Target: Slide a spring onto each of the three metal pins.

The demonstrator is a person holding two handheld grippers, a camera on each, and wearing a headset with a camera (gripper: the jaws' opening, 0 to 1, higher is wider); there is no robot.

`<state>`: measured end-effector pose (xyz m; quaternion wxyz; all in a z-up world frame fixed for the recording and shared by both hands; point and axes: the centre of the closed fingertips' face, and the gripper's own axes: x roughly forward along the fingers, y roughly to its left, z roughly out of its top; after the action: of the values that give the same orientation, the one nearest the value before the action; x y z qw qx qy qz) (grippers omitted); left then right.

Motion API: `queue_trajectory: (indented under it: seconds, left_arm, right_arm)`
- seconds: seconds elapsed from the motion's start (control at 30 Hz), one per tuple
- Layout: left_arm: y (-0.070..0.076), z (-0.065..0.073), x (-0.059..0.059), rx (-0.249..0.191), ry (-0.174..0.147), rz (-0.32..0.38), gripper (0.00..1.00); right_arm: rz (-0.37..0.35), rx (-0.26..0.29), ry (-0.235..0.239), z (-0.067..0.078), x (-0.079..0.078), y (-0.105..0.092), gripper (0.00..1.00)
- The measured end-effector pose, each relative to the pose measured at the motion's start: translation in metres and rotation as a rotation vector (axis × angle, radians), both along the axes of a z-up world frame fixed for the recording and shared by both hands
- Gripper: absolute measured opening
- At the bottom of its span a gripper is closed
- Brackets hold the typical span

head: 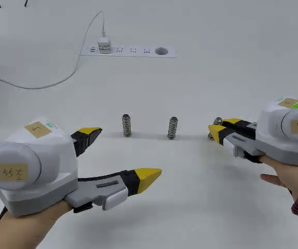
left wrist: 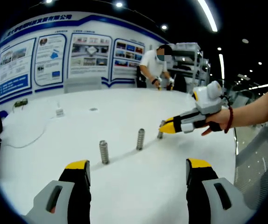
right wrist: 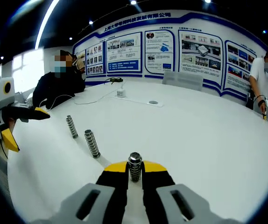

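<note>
A: Spring positions?
B: Three stand upright in a row running left to right across the white table (head: 190, 207): left spring (head: 126, 125), middle spring (head: 173, 127), right spring (head: 217, 121). The left and middle ones stand free, apart from each other and from both tools.

A: Right gripper?
B: The right gripper (head: 219, 129) reaches in from the right, low over the table. Its jaws are drawn almost together with the right spring between the yellow tips. In the right gripper view the tips sit against the spring's sides, and a rounded metal top shows above them.

A: Anything in the way?
B: In the head view those jaws cover the right spring's lower coils. Cannot tell whether its base touches the table.

A: Left gripper?
B: The left gripper (head: 130, 150) is held near left, jaws spread wide with nothing between them. It points toward the row and is well apart from every spring.

A: Surroundings?
B: On the far side lies a white power strip (head: 131, 51) with a charger (head: 104, 45) plugged in, and a cable (head: 61, 82) trails off to the left. Beyond the table are a seated person in dark clothes (right wrist: 54, 88), a standing person in a white shirt (left wrist: 153, 65), and blue-and-white wall posters (right wrist: 162, 44).
</note>
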<state>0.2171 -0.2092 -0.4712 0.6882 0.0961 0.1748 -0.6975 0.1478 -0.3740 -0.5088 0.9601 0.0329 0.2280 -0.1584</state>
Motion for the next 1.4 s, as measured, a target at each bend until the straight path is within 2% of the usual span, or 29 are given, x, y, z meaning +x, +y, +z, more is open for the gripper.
queue_trajectory:
  seconds: [0.1, 0.17, 0.33, 0.6, 0.73, 0.8, 0.87, 0.93, 1.0, 1.17, 1.3, 1.4]
  left_arm:
    - [0.001, 0.000, 0.001, 0.002, -0.001, 0.004, 0.86]
    - [0.001, 0.000, 0.003, 0.002, -0.001, 0.009, 0.86]
    - [0.003, 0.001, 0.008, 0.007, -0.008, 0.019, 0.86]
    - [0.004, 0.008, 0.013, 0.005, -0.008, 0.032, 0.87]
    - [0.007, 0.009, 0.015, 0.019, -0.016, 0.034, 0.88]
    - [0.008, 0.012, 0.016, 0.013, -0.010, 0.038, 0.88]
    - [0.009, 0.014, 0.016, 0.011, -0.006, 0.042, 0.88]
    - [0.011, 0.015, 0.016, 0.019, -0.011, 0.043, 0.88]
    - [0.013, 0.016, 0.016, 0.028, -0.020, 0.040, 0.88]
    - [0.019, 0.019, 0.014, 0.030, -0.032, 0.037, 0.91]
    - [0.026, 0.023, 0.012, 0.028, -0.020, 0.049, 0.94]
    - [0.031, 0.024, 0.013, 0.028, -0.018, 0.070, 0.95]
  right_arm:
    - [0.002, 0.002, 0.029, -0.005, -0.003, 0.001, 0.15]
    - [0.005, 0.010, 0.022, -0.004, -0.004, 0.004, 0.21]
    - [0.022, 0.023, 0.006, 0.007, -0.008, 0.011, 0.25]
    - [0.054, 0.040, -0.012, 0.029, -0.014, 0.023, 0.41]
    - [0.064, 0.056, -0.005, 0.037, -0.018, 0.030, 0.48]
    - [0.069, 0.064, -0.007, 0.040, -0.020, 0.034, 0.51]
    - [0.076, 0.065, -0.010, 0.043, -0.021, 0.036, 0.53]
    - [0.078, 0.085, -0.002, 0.046, -0.024, 0.042, 0.57]
    - [0.080, 0.099, -0.007, 0.049, -0.026, 0.045, 0.63]
    - [0.077, 0.127, -0.019, 0.057, -0.035, 0.054, 0.70]
    - [0.084, 0.145, -0.039, 0.060, -0.043, 0.064, 0.77]
    - [0.087, 0.149, -0.036, 0.059, -0.049, 0.070, 0.81]
